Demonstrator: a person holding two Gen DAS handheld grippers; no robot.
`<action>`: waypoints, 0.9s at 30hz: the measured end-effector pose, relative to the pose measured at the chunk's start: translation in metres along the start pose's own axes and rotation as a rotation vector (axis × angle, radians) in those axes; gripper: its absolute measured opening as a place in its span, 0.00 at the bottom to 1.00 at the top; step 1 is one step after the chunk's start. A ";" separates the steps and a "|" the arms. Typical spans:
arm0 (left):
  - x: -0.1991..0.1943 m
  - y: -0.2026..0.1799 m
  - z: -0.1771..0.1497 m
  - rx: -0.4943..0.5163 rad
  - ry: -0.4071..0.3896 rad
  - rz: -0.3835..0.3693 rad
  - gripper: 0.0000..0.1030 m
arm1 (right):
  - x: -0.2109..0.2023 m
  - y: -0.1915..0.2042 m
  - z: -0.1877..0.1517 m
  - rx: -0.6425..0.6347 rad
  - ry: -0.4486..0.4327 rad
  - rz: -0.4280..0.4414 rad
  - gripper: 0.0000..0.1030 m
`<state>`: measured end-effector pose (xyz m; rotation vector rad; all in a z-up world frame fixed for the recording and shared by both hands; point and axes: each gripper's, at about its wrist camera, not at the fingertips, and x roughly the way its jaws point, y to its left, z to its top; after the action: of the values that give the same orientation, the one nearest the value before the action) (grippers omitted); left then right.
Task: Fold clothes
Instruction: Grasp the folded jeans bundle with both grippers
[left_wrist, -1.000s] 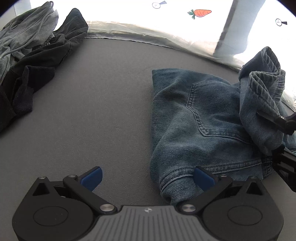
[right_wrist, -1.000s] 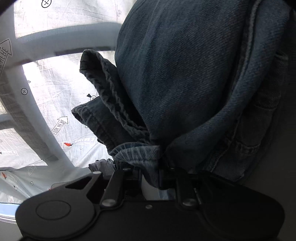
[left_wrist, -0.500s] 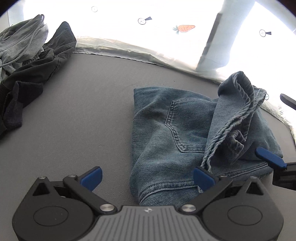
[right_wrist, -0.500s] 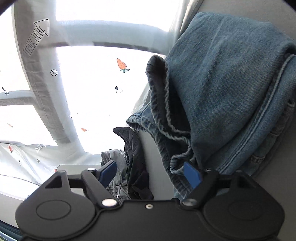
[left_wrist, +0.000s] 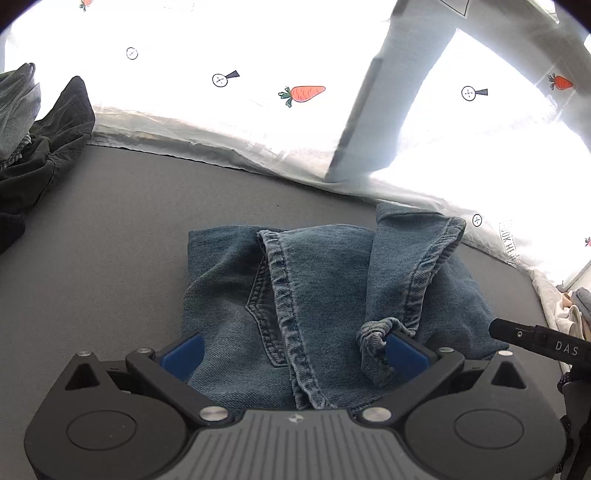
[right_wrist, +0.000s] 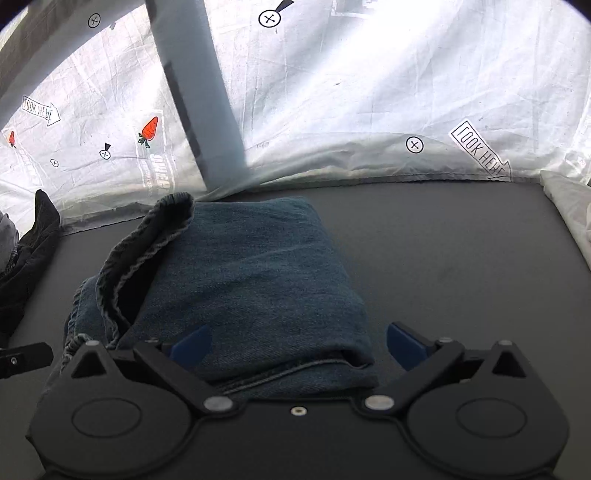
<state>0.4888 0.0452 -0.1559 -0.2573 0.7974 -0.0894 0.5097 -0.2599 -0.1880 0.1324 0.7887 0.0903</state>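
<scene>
Blue jeans (left_wrist: 325, 280) lie folded in a thick bundle on the grey tabletop (left_wrist: 129, 221), with a hemmed leg end lying loose on top. My left gripper (left_wrist: 291, 354) hovers open over the bundle's near edge; a bunched hem touches its right pad (left_wrist: 404, 354) but is not pinched. In the right wrist view the same jeans (right_wrist: 251, 273) show a smooth folded side. My right gripper (right_wrist: 297, 345) is over that side. Its jaws are opening wide, with the denim below and between them and not gripped. A black finger of the right gripper (left_wrist: 535, 339) shows at the right edge of the left wrist view.
A heap of dark and grey clothes (left_wrist: 37, 147) sits at the table's far left, also seen as dark cloth (right_wrist: 33, 236). A white printed sheet (left_wrist: 303, 94) with a grey post (left_wrist: 388, 110) backs the table. Pale cloth (right_wrist: 569, 206) lies at the far right.
My right gripper let go of the jeans' leg, opened wide and rolled upright as it lifted. The leg dropped onto the bundle. My left gripper rose and shifted over the jeans.
</scene>
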 end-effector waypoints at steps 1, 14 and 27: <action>0.002 -0.005 0.003 0.012 -0.013 -0.025 0.99 | 0.008 -0.005 -0.004 -0.022 0.016 -0.026 1.00; 0.063 -0.076 0.025 0.200 0.000 -0.120 0.57 | 0.041 0.003 -0.015 -0.024 0.058 -0.032 1.00; -0.029 -0.014 0.048 -0.076 -0.196 -0.006 0.06 | 0.021 0.006 -0.011 -0.017 0.056 -0.020 1.00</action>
<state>0.5034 0.0465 -0.1000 -0.3349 0.6061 -0.0385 0.5164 -0.2501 -0.2094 0.1061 0.8451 0.0821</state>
